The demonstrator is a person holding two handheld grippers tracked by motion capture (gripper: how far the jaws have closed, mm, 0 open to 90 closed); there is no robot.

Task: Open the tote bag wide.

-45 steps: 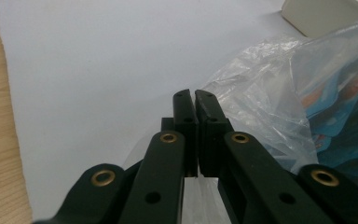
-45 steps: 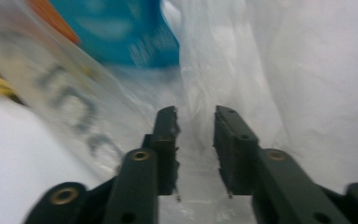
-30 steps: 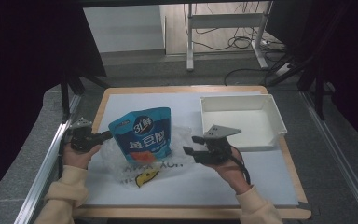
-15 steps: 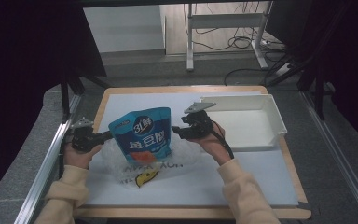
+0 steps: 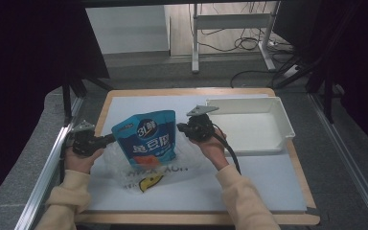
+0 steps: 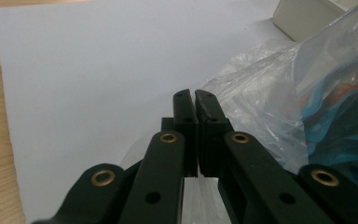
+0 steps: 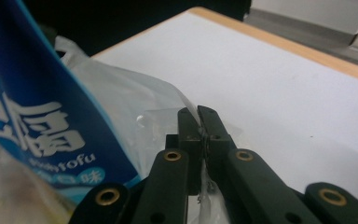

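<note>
A blue snack pouch (image 5: pixel 143 136) stands upright inside a clear plastic bag (image 5: pixel 139 175) on the white mat. My left gripper (image 5: pixel 109 139) sits at the bag's left edge with its jaws shut on the film. In the left gripper view the shut gripper (image 6: pixel 194 95) lies against the crinkled bag (image 6: pixel 261 93). My right gripper (image 5: pixel 179 128) is at the bag's right edge; its jaws have just been closing. In the right gripper view that gripper (image 7: pixel 198 112) pinches the bag film (image 7: pixel 135 102) beside the pouch (image 7: pixel 37 116).
A white tray (image 5: pixel 283 120) stands at the back right of the mat (image 5: pixel 249 191), just right of my right hand. The wooden table edge (image 5: pixel 196 218) frames the mat. A metal rail (image 5: pixel 48 167) runs along the left side.
My right gripper came in from near the tray leftward to the bag's right edge and shut on the film. The left gripper and the pouch stayed put.
</note>
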